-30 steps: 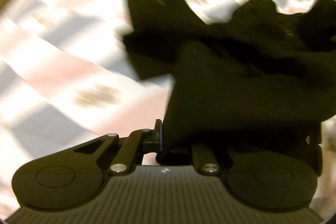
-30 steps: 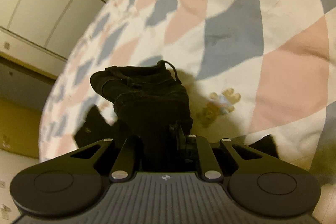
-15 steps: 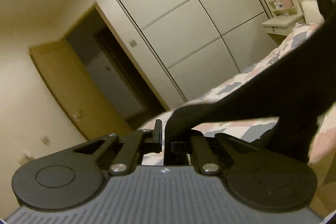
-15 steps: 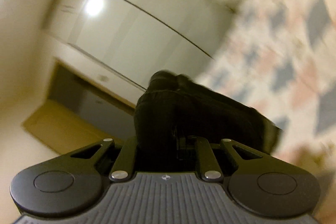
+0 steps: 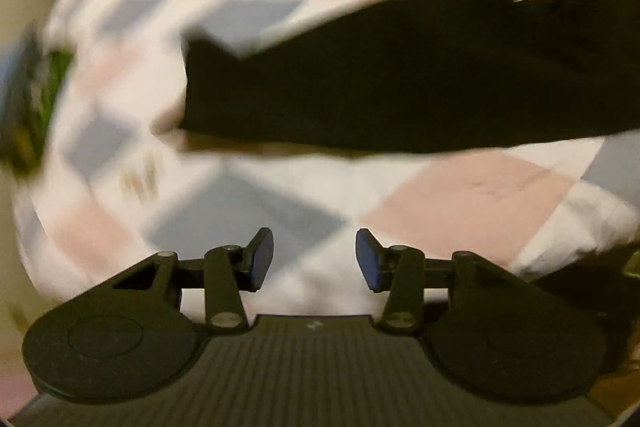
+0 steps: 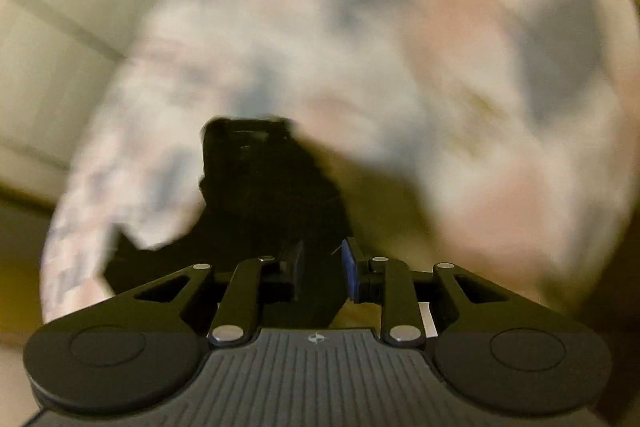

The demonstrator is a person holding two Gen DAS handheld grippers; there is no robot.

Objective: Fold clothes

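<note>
two grippers hang over a bed, each pointing steeply down at it. left gripper (image 5: 315, 259): its jaws stand apart and are opening, the blue pads facing each other with nothing between them, only the quilt (image 5: 256, 211) showing through the gap. that quilt is a patchwork of white, pink and grey diamonds, smeared by motion blur. beyond the left gripper, well clear of its fingertips, a black garment (image 5: 400, 75) lies spread across the quilt, running from about the middle of the left wrist view out to its right edge, with a second dark stretch along the top right. at the far left edge of that view there is a blurred green and blue shape i cannot make out.

right gripper (image 6: 322, 273): its jaws are narrower and also opening. the garment (image 6: 264, 179) runs from a bunched end farther out on the quilt (image 6: 440, 67) back between the two fingers; the cloth is still in the gap, but whether the pads still press on it cannot be told from the dark, blurred view. pale wall panels (image 6: 60, 7) show at the left of that view.
</note>
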